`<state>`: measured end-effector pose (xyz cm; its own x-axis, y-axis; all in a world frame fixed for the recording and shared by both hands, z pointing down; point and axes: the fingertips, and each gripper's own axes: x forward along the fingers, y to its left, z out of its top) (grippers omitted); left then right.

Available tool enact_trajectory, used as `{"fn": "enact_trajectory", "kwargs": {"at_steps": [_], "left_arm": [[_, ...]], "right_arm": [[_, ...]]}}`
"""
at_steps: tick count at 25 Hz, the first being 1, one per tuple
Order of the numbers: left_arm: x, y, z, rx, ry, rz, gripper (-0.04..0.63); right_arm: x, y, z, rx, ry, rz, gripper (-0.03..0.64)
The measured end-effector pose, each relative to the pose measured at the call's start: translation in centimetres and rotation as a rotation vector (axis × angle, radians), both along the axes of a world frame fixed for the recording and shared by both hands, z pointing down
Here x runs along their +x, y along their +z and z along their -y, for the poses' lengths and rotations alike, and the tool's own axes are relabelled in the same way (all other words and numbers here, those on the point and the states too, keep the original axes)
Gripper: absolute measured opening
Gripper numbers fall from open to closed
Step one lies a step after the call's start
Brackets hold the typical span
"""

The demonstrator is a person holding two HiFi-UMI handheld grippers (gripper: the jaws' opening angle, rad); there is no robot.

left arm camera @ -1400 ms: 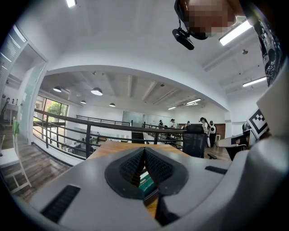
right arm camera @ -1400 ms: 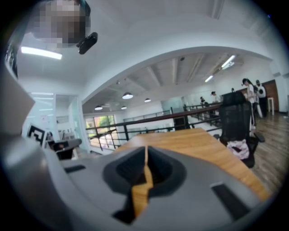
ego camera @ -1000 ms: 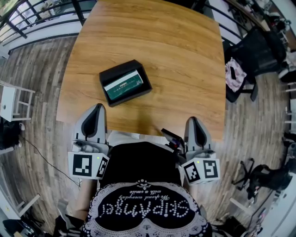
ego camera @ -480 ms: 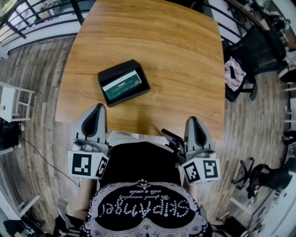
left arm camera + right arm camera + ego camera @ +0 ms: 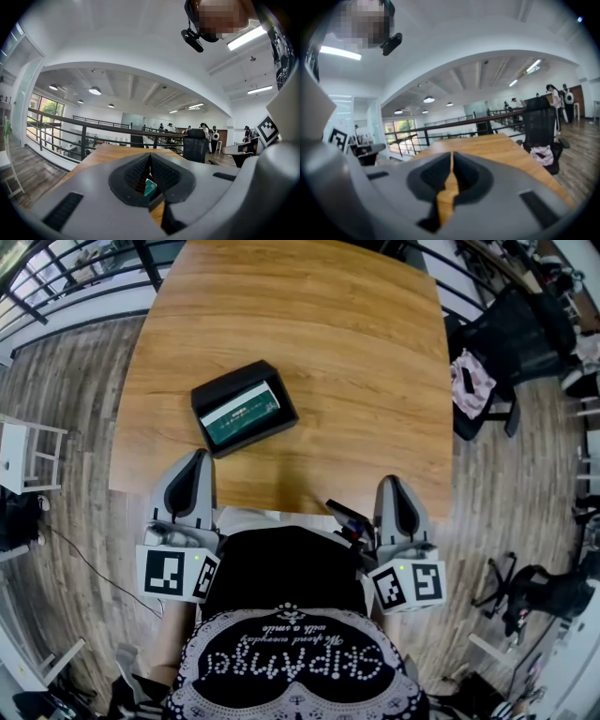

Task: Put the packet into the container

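Steeply down onto a broad wooden table (image 5: 356, 352), warm brown grain, bare over nearly all of its top. Toward the near-left part of it, a black container (image 5: 208, 395), shallow and rectangular, set at a slant to the table's edge. Inside it, lying flat, the packet (image 5: 242, 410), green with a white band along its far side, already in. Short of it, at the table's near edge, the left gripper (image 5: 195, 460): pads pressed fully together, nothing between them, and a sliver of green packet peeking below the closed tips in the left gripper view. Over on the other side, the right gripper (image 5: 396, 486), also at the near edge, well apart from the container; pads meeting at the tips, only bare tabletop glimpsed through the slit lower down, gripping nothing. Around the table, grey-brown plank floor (image 5: 66, 381). Black railing (image 5: 84, 273) along the far left, bright windows beyond it in the gripper views. To the right, a black office chair (image 5: 525, 334) with a pink-and-white cloth (image 5: 466, 390) lying on it. At the left margin, a small white rack (image 5: 28, 451) and a thin cable (image 5: 94, 563) trailing over the planks. Overhead, a high white ceiling with round lamps and strip lights; far back past the table, several people (image 5: 206, 130) standing.
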<state>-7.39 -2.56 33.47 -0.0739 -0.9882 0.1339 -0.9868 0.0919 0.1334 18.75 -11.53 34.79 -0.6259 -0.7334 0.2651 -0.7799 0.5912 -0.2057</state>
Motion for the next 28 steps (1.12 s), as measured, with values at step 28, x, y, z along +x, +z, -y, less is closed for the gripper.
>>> {"fn": "enact_trajectory", "kwargs": {"at_steps": [28], "left_arm": [[1.0,-0.2,1.9,-0.029,0.046,0.026,0.029]], "right_arm": [[1.4,0.3,0.7,0.005,0.050,0.012,0.038]]}}
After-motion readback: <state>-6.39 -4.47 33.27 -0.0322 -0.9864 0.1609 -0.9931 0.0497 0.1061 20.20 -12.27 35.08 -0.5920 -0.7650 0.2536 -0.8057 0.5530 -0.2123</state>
